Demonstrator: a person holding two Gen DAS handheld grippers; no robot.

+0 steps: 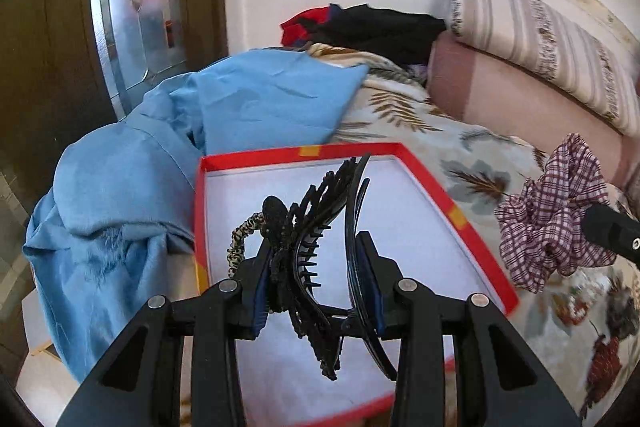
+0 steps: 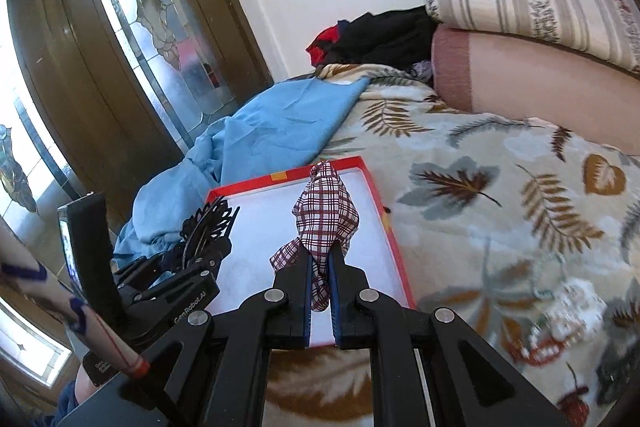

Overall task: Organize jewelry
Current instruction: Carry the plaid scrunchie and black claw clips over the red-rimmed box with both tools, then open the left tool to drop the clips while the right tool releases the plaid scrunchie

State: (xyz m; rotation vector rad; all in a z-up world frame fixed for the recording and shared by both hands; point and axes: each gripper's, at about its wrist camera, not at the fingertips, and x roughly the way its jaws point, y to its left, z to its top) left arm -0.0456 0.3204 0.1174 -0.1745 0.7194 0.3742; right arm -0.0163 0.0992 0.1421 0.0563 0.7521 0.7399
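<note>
Both sets of jaws are pinching: left gripper (image 1: 316,267) on the black hair clip (image 1: 320,239), right gripper (image 2: 320,267) on the checked scrunchie (image 2: 324,215), both above the red box (image 1: 452,203). Best to lower each near the white floor and let go apart, I'd say, so nothing tangles

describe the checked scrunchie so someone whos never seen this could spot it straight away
Start at the leaf-print blanket covering the bed, then find the red-rimmed box with a white floor lying on it. The checked scrunchie is pinched in the right gripper over that box; it alone is maroon-and-white plaid fabric.
</note>
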